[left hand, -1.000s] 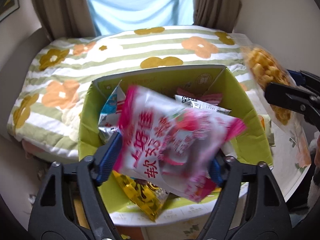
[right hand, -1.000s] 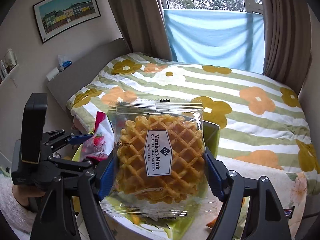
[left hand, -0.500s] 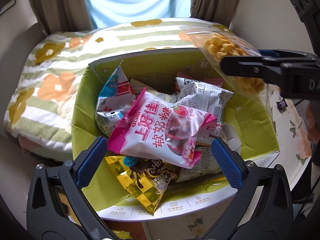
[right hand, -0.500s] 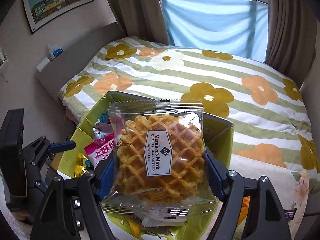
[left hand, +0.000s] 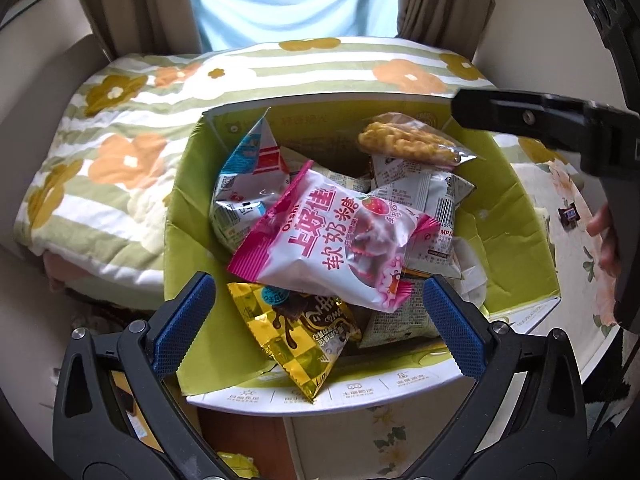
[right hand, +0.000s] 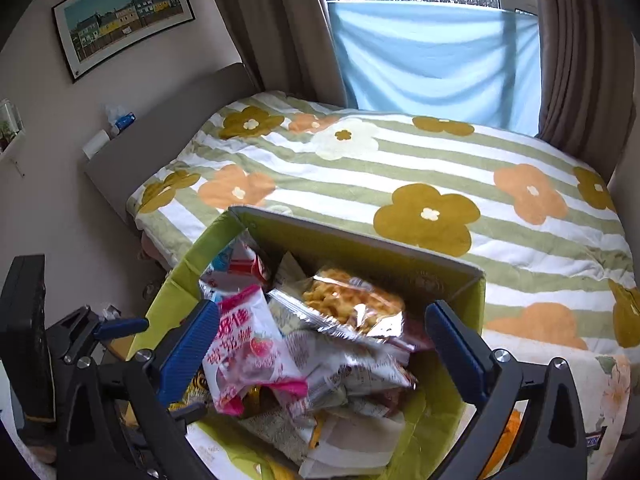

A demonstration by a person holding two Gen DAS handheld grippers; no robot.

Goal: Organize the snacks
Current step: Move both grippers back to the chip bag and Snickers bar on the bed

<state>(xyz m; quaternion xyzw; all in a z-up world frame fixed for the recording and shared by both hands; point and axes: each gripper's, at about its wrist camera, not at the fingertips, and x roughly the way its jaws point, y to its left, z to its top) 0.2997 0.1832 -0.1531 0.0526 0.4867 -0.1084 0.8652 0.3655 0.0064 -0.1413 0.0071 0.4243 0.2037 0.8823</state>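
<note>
A green cardboard box (left hand: pixel 516 232) (right hand: pixel 444 280) holds several snack packs. A pink strawberry candy bag (left hand: pixel 336 240) (right hand: pixel 244 356) lies on top in the middle. A clear waffle pack (left hand: pixel 408 142) (right hand: pixel 348 300) lies at the box's far right. A gold chocolate pack (left hand: pixel 304 332) sits at the near edge. My left gripper (left hand: pixel 316 320) is open and empty above the box's near side. My right gripper (right hand: pixel 324 348) is open and empty above the box; one of its arms shows at the right of the left wrist view (left hand: pixel 532 116).
The box stands on a round floral table (left hand: pixel 576 200) with a small dark candy (left hand: pixel 568 214) on it. A bed with a striped flower quilt (right hand: pixel 400 184) lies behind. Curtains (right hand: pixel 576 52) and a window are beyond. A picture (right hand: pixel 120 28) hangs on the left wall.
My left gripper opened and dropped the pink candy bag into the box. My right gripper moved over the box, opened and dropped the waffle pack in.
</note>
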